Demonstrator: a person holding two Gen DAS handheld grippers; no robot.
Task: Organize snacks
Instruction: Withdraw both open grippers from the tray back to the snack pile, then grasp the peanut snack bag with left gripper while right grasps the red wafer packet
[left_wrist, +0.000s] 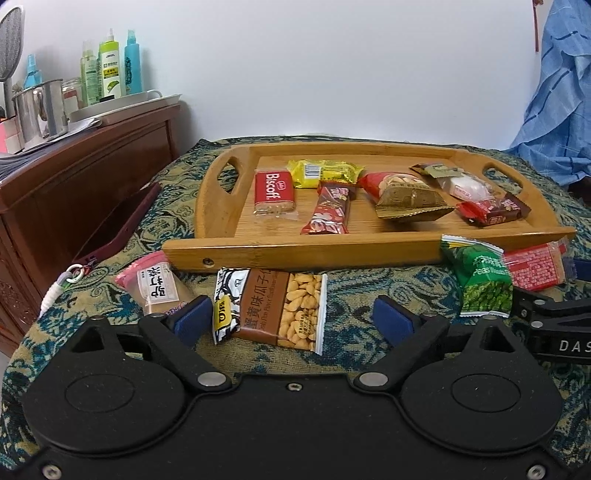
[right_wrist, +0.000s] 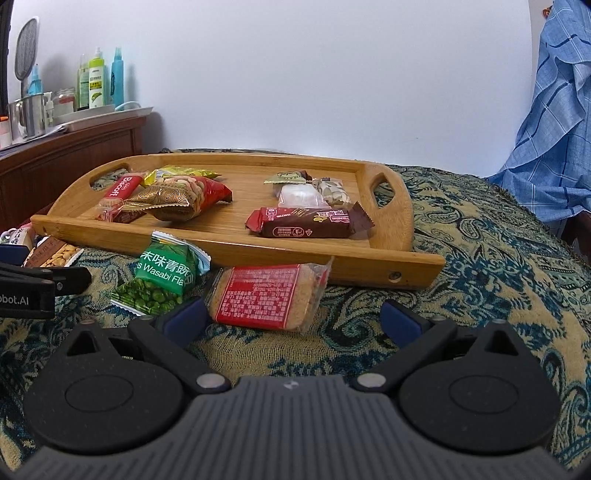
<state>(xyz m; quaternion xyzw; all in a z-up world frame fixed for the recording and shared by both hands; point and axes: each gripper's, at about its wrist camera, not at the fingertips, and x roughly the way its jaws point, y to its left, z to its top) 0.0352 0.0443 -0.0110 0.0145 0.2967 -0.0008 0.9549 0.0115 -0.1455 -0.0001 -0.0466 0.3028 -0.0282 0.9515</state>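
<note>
Seed packet (left_wrist: 269, 308) between spread left tongs (left_wrist: 293, 319)

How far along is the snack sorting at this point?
Partly done. The wooden tray already holds several snacks, including a Biscoff pack. Nothing is in hand: left gripper and right gripper are both open. Still on the cloth: sunflower seed pack, pink-wrapped cake, wasabi peas, red biscuit pack.

In the right wrist view the seed packet (right_wrist: 51, 254) at nine o'clock is half hidden behind the left gripper (right_wrist: 22, 288), itself cut by the edge.
</note>
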